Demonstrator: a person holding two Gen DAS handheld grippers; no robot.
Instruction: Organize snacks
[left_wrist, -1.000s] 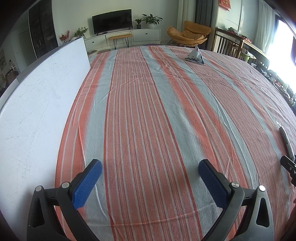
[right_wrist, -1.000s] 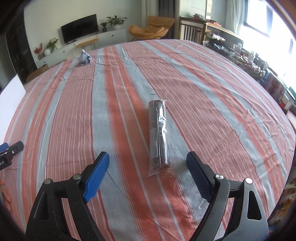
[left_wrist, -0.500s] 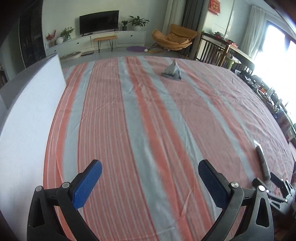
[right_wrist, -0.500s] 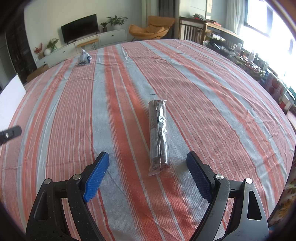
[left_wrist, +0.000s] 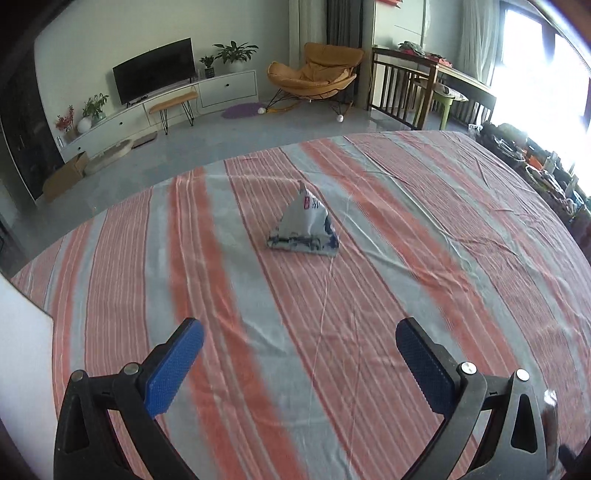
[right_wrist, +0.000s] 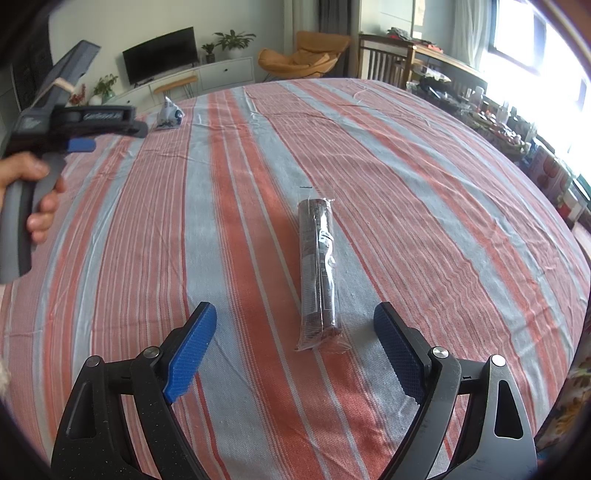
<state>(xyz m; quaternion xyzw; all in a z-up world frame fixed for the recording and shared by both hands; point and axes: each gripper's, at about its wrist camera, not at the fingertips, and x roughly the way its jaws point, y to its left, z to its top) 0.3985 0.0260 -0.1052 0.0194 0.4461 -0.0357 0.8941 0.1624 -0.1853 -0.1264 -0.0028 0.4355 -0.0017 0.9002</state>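
Left tongs (left_wrist: 299, 354) gaping, empty, aimed at pouch (left_wrist: 304, 229) near table's far edge. Right tongs (right_wrist: 295, 350) gaping, empty, roll (right_wrist: 319, 273) lying mid-table between the pads, untouched. Likely reach step; next, advance left, straddle, clench.

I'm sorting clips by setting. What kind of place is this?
Most likely a home living and dining room: a television on a low white cabinet, an orange lounge chair, potted plants, and a table under a striped cloth holding packaged snacks.
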